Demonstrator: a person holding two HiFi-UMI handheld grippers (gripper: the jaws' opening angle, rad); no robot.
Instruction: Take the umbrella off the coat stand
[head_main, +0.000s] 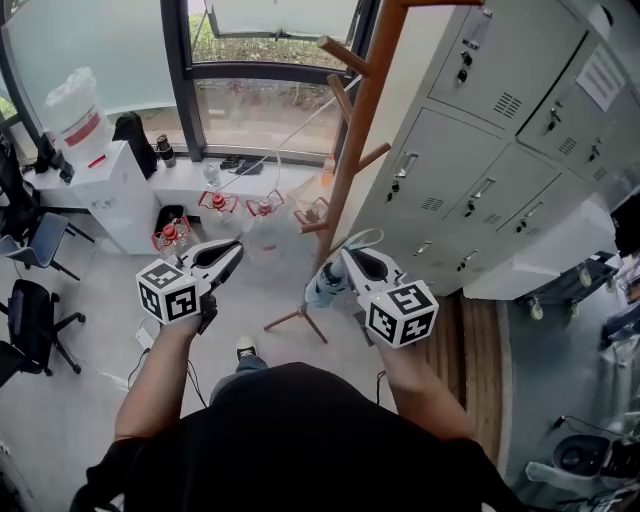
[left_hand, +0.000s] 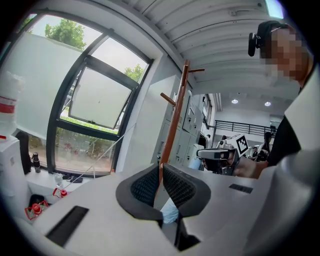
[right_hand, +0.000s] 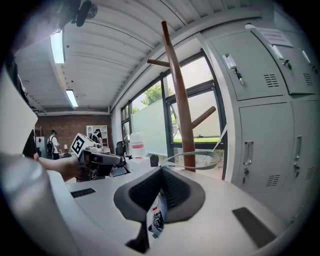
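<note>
Already clear of the pegs, the folded light-blue umbrella (head_main: 323, 286) hangs beside the coat stand (head_main: 361, 120) from the right gripper (head_main: 345, 260), which is clamped on what looks like its strap loop (right_hand: 192, 152); it is probably light, floppy and swing-prone, so that loop suits, while the left gripper (head_main: 236, 249) is closed on nothing.

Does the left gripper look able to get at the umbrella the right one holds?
Probably yes. The umbrella hangs beside the coat stand from the right gripper, with open air between it and the left gripper, whose fingers would first need opening.
</note>
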